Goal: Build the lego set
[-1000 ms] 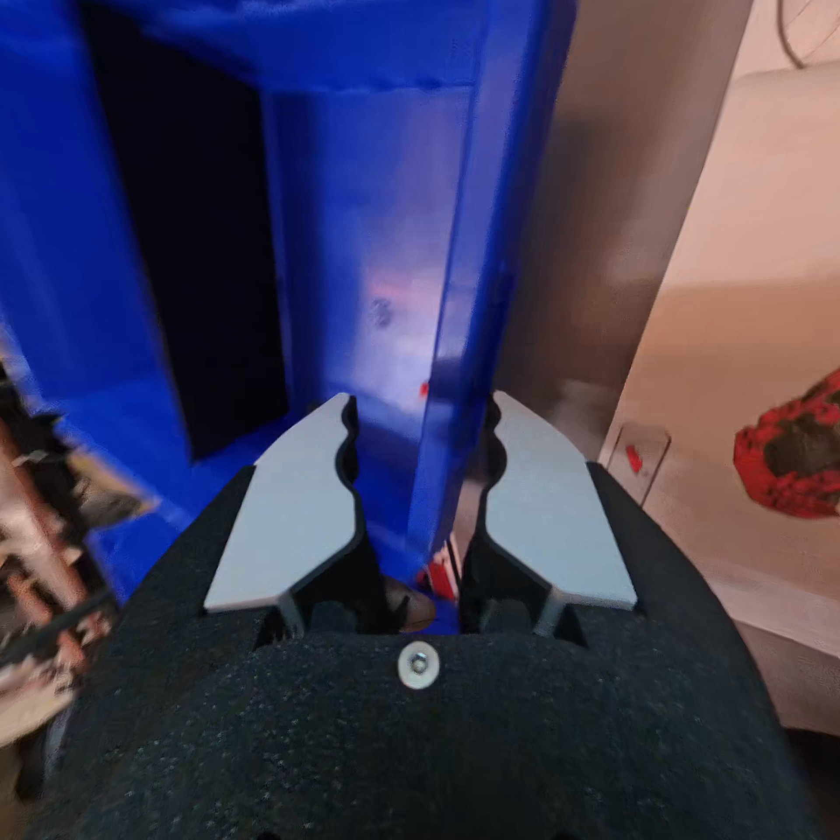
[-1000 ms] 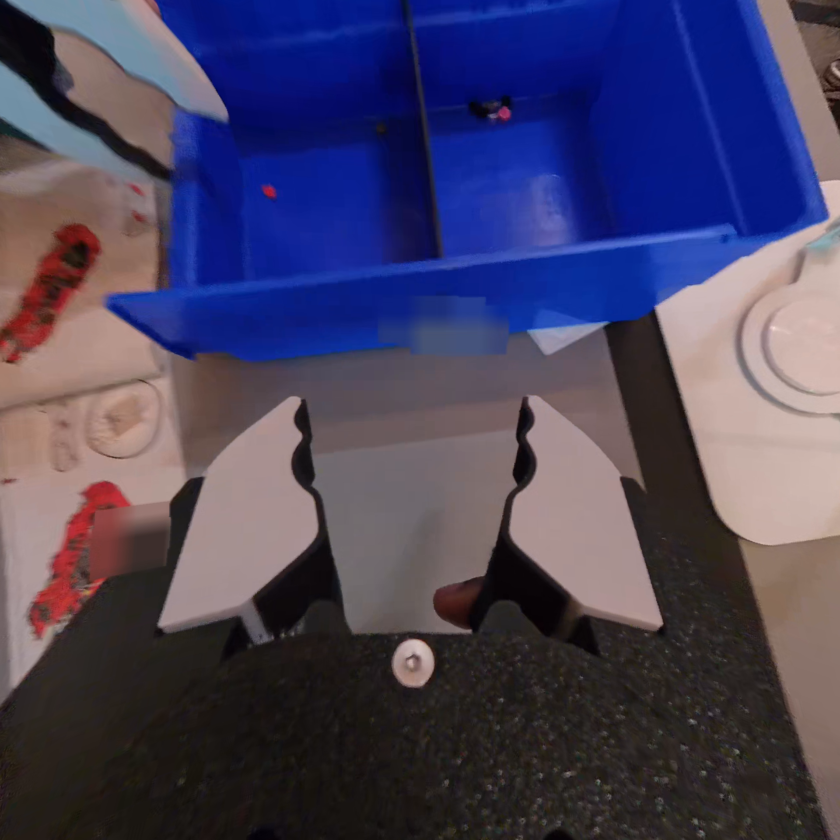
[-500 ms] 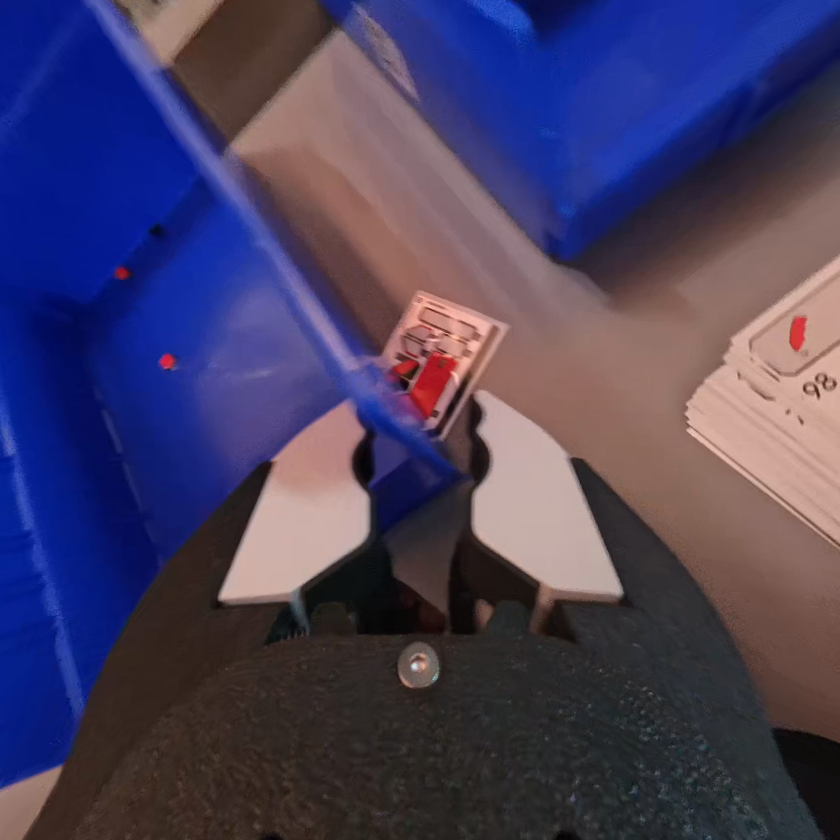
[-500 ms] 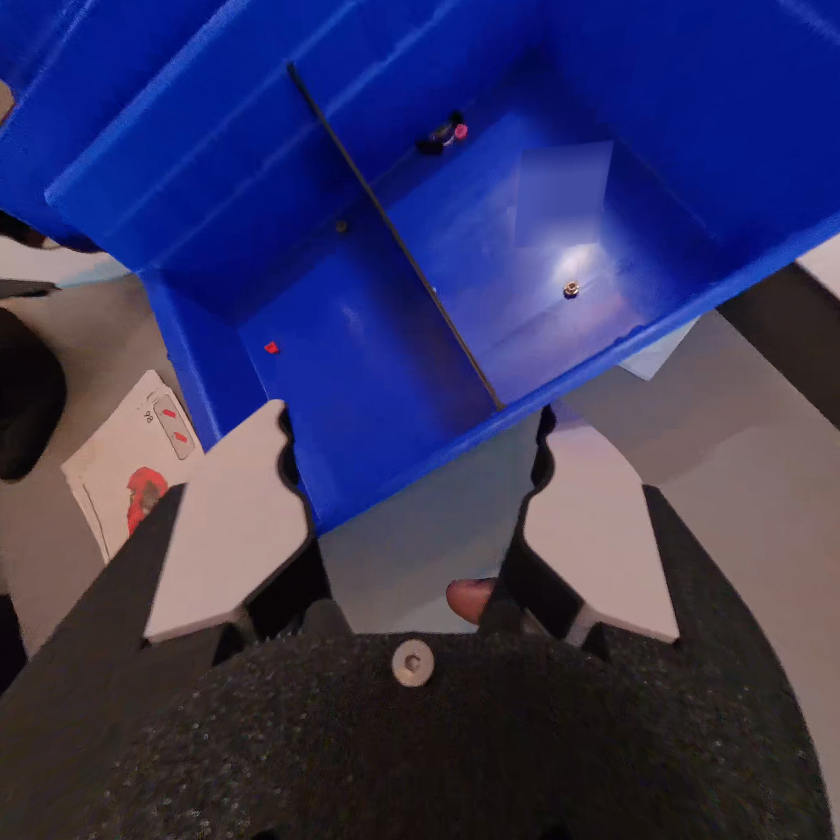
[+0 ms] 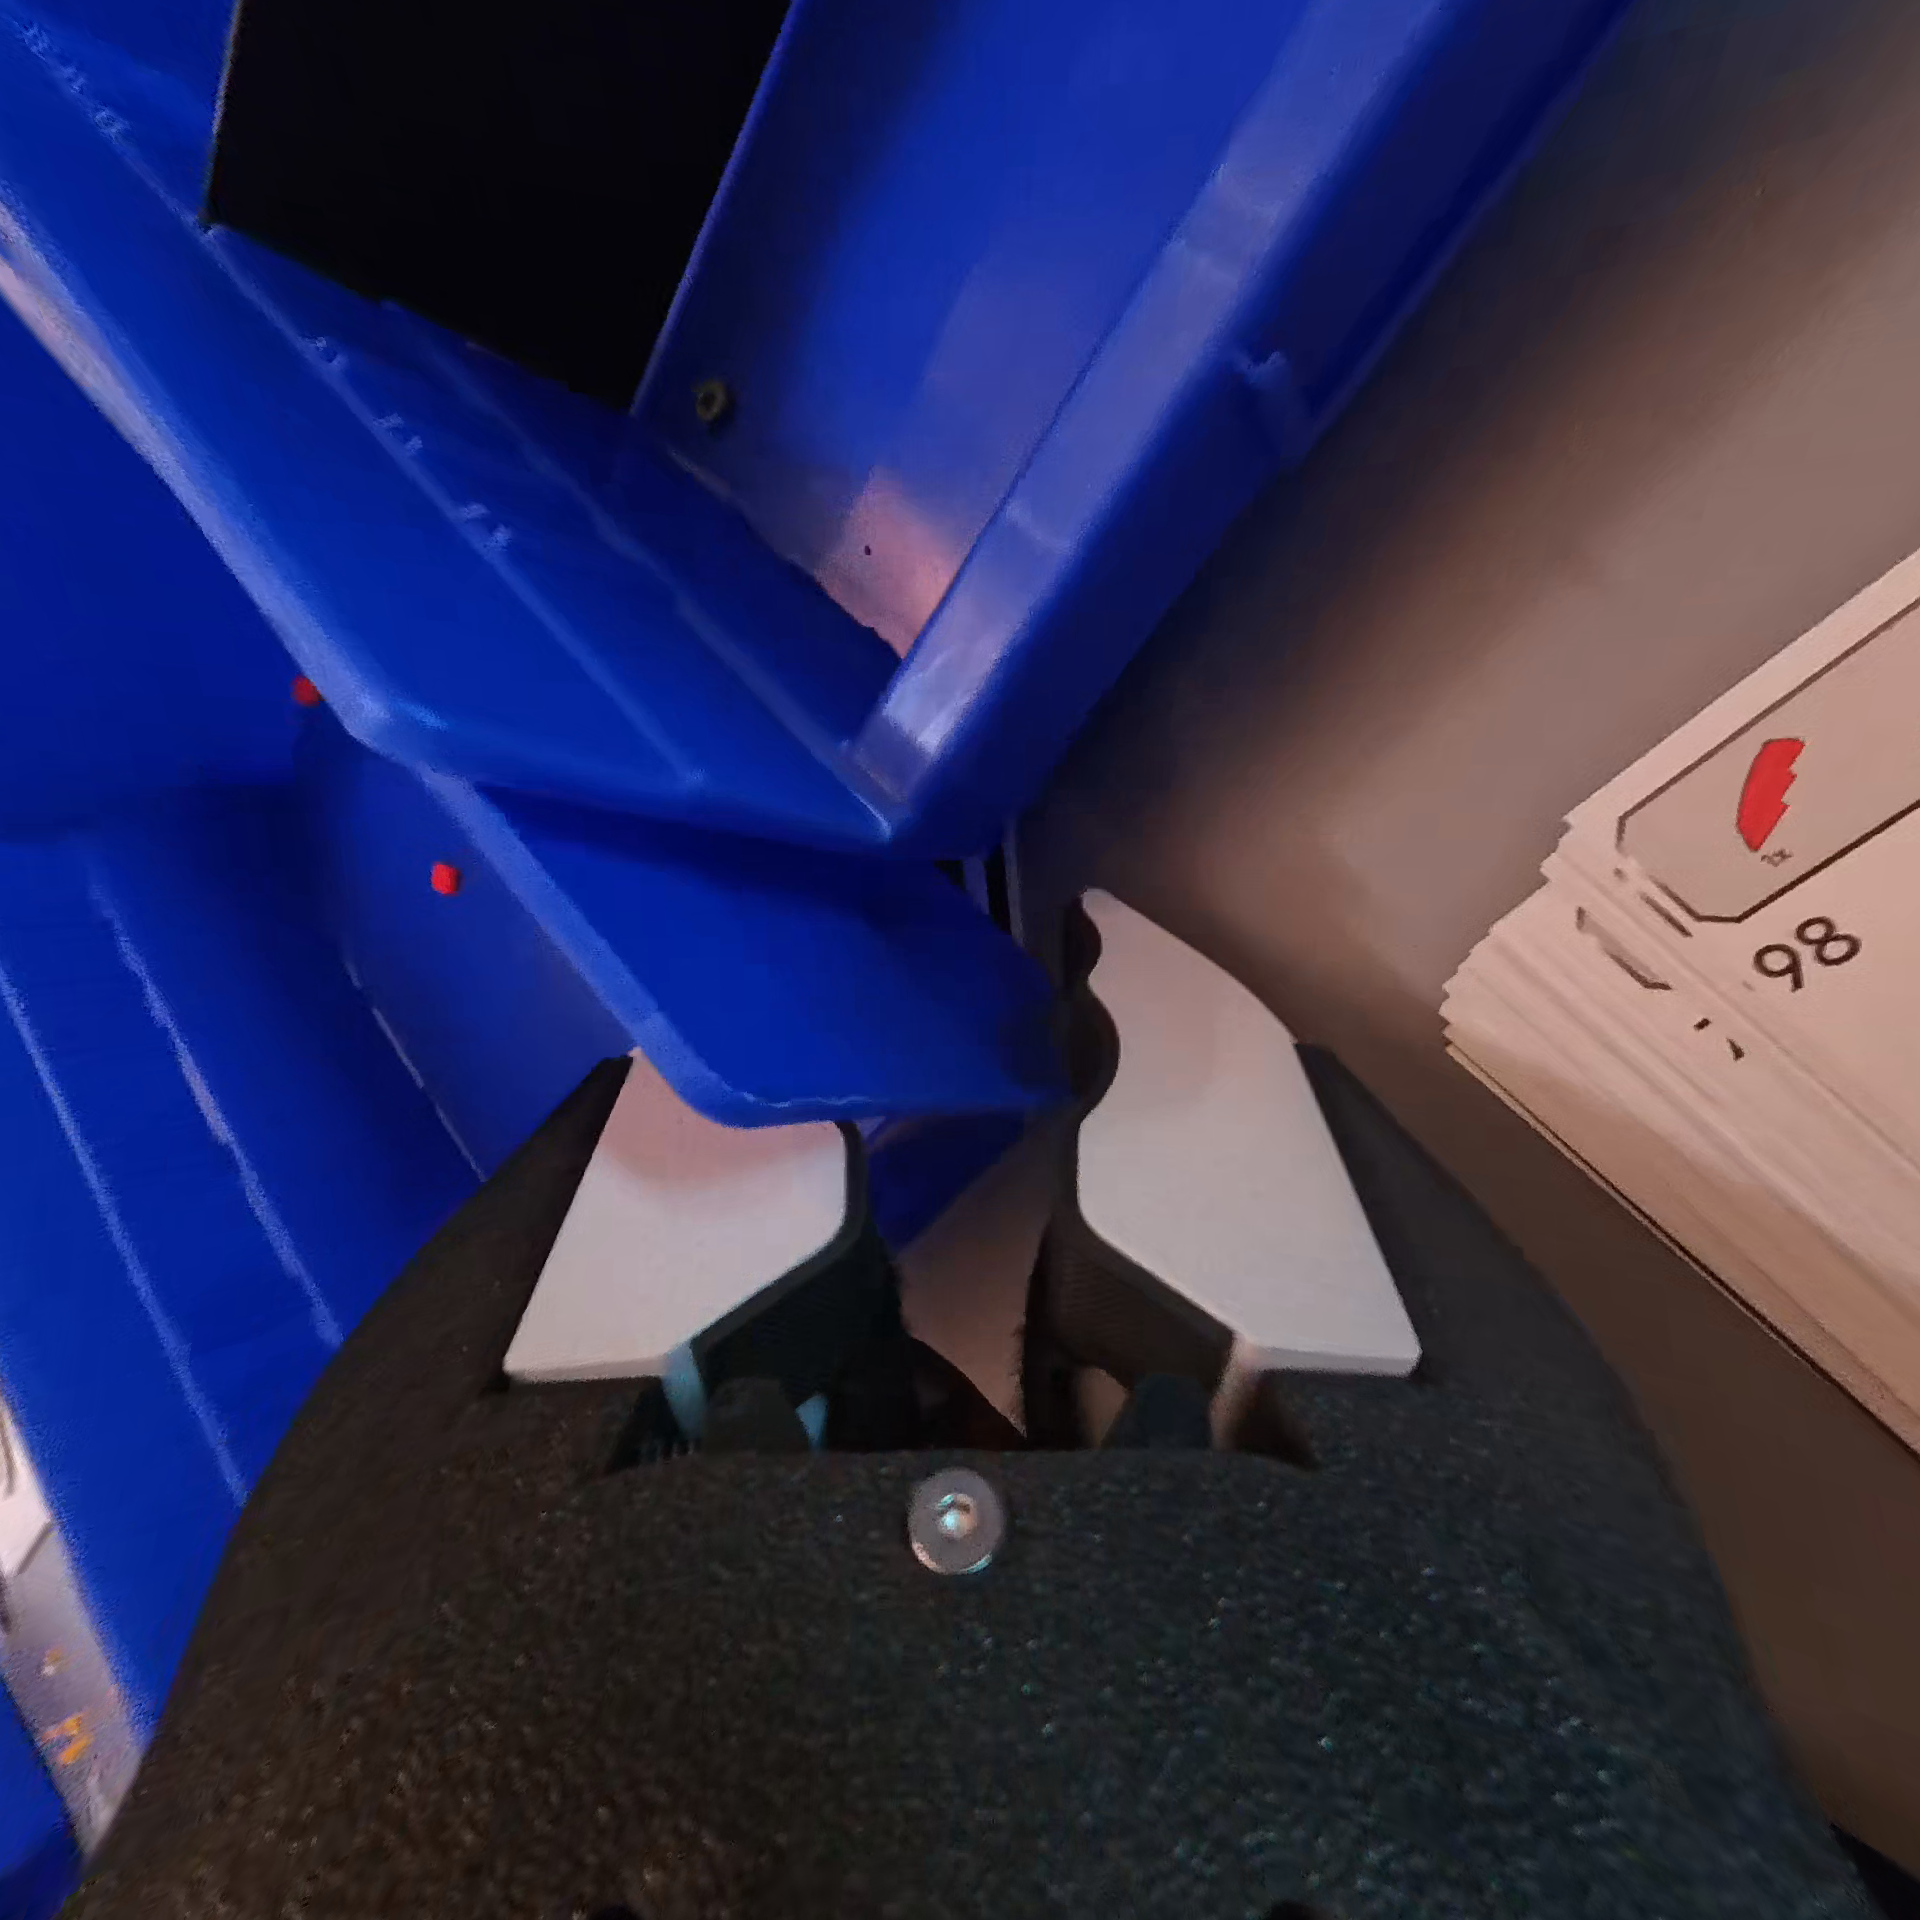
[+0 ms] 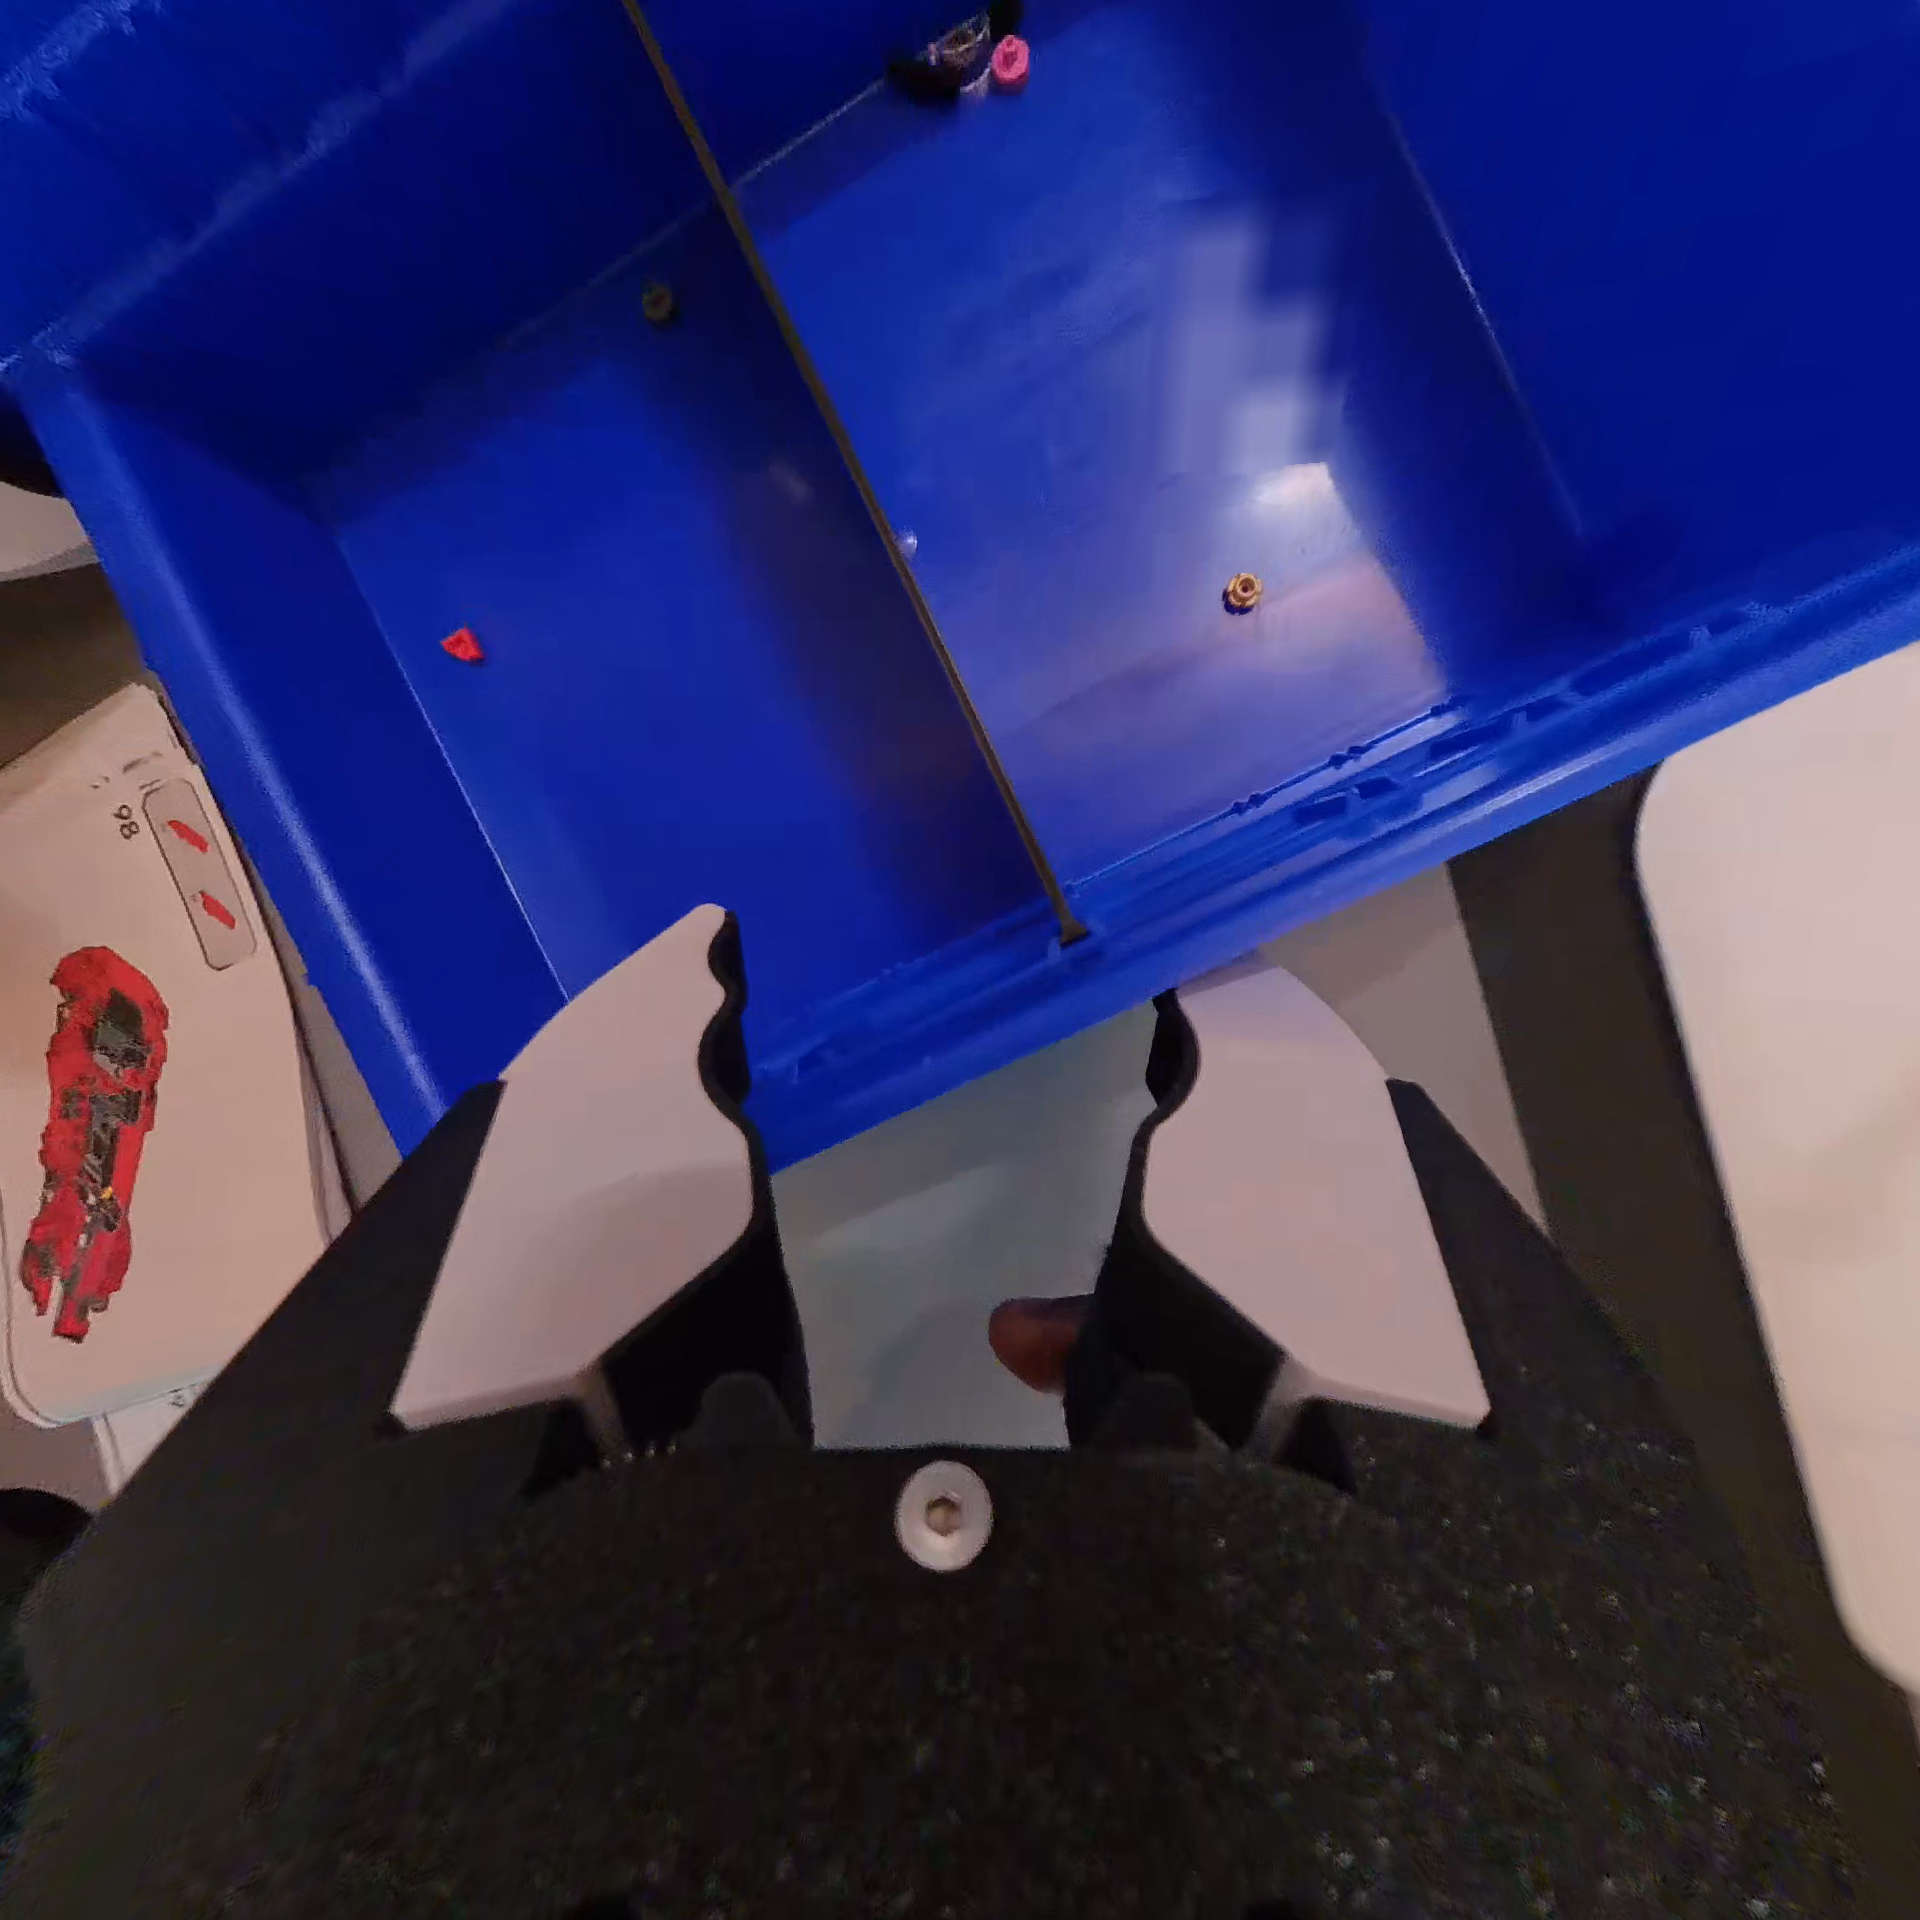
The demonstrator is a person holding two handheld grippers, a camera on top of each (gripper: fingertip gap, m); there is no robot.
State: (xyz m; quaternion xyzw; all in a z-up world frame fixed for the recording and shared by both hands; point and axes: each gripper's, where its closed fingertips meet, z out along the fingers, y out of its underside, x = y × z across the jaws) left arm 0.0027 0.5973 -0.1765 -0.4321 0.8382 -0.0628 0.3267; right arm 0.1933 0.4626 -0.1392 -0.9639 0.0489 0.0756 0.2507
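Note:
My left gripper [image 5: 966,1049] is shut on the corner wall of a blue bin [image 5: 790,997]; the bin's rim hides its left fingertip. A small red piece [image 5: 445,878] lies inside that bin. In the right wrist view the same blue bin [image 6: 1039,997] shows tilted, split by a thin black divider [image 6: 852,468]. It holds a red piece [image 6: 461,644], a gold round piece [image 6: 1242,592], a pink and black cluster [image 6: 977,62] and a dark piece [image 6: 657,303]. My right gripper [image 6: 940,966] is open and empty at the bin's near rim.
A second blue bin [image 5: 1143,364] stands just behind the held one. The instruction booklet [image 5: 1714,987] lies on the grey table to the right of my left gripper; it also shows in the right wrist view [image 6: 135,1039]. A white object [image 6: 1808,1143] lies at the right. Tip to tip, the grippers are about 25 cm apart.
My left gripper has kept its hold on the bin wall while the bin tilted and swung. My right gripper has moved closer to the bin's near rim, still open.

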